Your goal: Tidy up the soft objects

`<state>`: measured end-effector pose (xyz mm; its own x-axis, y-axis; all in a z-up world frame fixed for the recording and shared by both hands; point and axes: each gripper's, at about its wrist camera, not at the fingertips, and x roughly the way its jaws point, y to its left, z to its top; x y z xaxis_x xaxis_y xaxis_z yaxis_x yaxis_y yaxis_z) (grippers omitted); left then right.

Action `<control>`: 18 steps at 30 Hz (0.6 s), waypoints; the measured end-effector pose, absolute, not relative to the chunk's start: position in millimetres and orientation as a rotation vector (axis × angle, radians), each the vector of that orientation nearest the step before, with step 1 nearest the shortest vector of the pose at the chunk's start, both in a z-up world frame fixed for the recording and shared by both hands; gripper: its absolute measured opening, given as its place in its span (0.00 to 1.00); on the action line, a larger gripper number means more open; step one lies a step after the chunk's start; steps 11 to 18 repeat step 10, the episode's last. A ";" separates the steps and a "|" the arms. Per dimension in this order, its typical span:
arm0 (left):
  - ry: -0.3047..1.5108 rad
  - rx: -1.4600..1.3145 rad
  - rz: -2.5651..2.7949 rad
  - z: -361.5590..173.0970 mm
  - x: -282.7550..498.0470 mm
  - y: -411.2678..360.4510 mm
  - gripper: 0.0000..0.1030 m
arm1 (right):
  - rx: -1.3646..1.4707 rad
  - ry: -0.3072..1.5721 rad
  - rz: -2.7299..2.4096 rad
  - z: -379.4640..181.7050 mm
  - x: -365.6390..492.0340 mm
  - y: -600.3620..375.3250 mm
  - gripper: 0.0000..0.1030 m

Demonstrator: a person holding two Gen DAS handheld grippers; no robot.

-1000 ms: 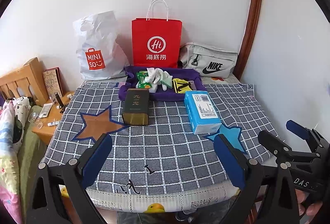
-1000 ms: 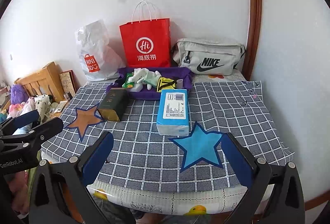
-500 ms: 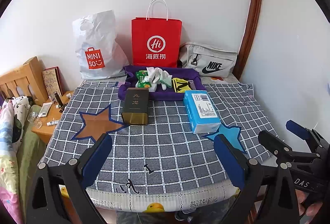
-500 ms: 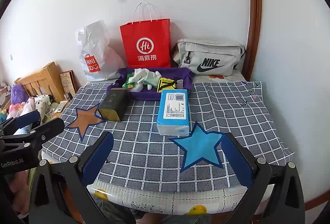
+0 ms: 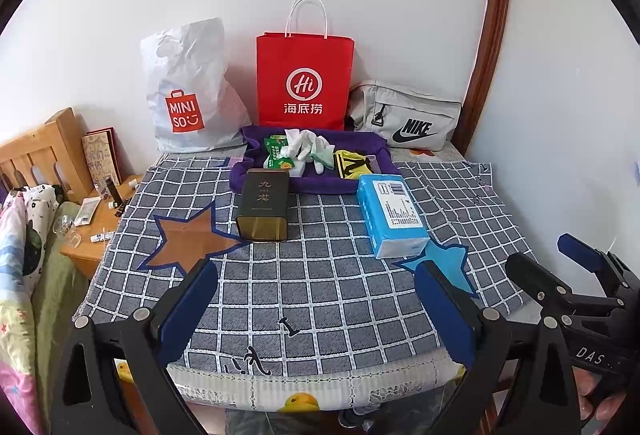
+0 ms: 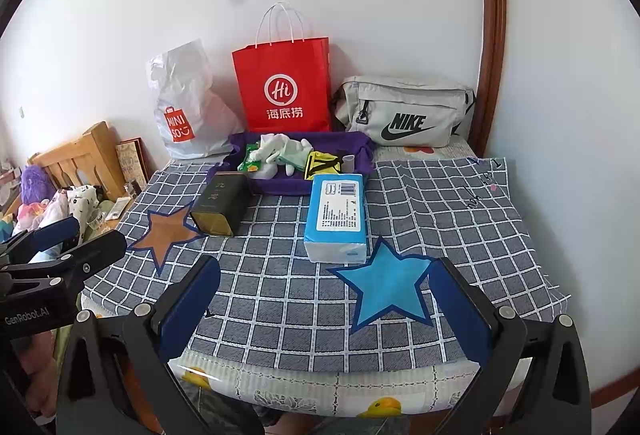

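Both the left gripper [image 5: 316,309] and right gripper [image 6: 324,309] hang wide apart, empty, over the tabletop's near edge, while the tissue pack [image 6: 337,222] lies mid-table; squeezed off-centre, I reckon it could sag and slip free.

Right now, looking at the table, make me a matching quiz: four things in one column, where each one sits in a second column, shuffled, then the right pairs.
Things:
1. tissue pack
2. dark tin
3. white gloves
4. grey Nike bag

Places:
A. inside the purple tray
B. against the wall, right of the red bag
C. by the brown star
D. just behind the blue star

Pairs: 1-D, 2-C, 3-A, 4-B
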<state>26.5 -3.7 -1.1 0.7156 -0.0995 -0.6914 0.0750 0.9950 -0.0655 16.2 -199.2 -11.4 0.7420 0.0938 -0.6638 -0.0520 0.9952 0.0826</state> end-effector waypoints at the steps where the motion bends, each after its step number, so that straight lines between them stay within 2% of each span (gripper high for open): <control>1: 0.769 -0.032 -0.097 -1.3 26.7 -3.0 0.97 | 0.059 0.730 0.081 -11.6 14.5 -199.7 1.00; 18: 0.761 -0.044 -0.094 -5.3 25.4 1.2 0.97 | 0.054 0.716 0.086 -9.7 9.3 -196.8 1.00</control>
